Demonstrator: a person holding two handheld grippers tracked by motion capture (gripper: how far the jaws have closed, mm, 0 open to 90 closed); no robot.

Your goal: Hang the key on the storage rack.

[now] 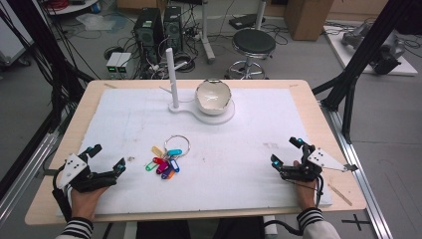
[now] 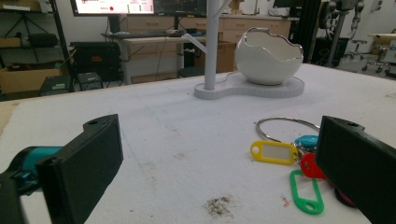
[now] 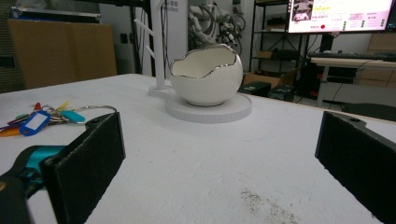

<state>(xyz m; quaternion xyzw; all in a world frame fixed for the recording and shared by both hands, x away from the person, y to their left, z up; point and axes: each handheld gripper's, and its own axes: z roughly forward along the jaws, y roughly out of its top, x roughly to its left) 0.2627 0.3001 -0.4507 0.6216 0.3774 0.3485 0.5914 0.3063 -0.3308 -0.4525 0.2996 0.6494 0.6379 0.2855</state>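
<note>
White padding covers the table [image 1: 298, 99], with the key ring [image 1: 167, 155] lying mid-table, nearer the left gripper [image 1: 107, 162]. It looks light, loose and jangly; the stiff metal loop seems the best hold. Both grippers, the right gripper [image 1: 287, 152] included, gape wide and empty, touching nothing.

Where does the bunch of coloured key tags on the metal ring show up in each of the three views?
High view: key tags lie at the middle of the white mat, nearer the left tool.
Left gripper view: key tags at right, partly behind the right-hand jaw.
Right gripper view: key tags at far left.
Shared landmark: the white eggshell bowl, beyond the tags.
</note>
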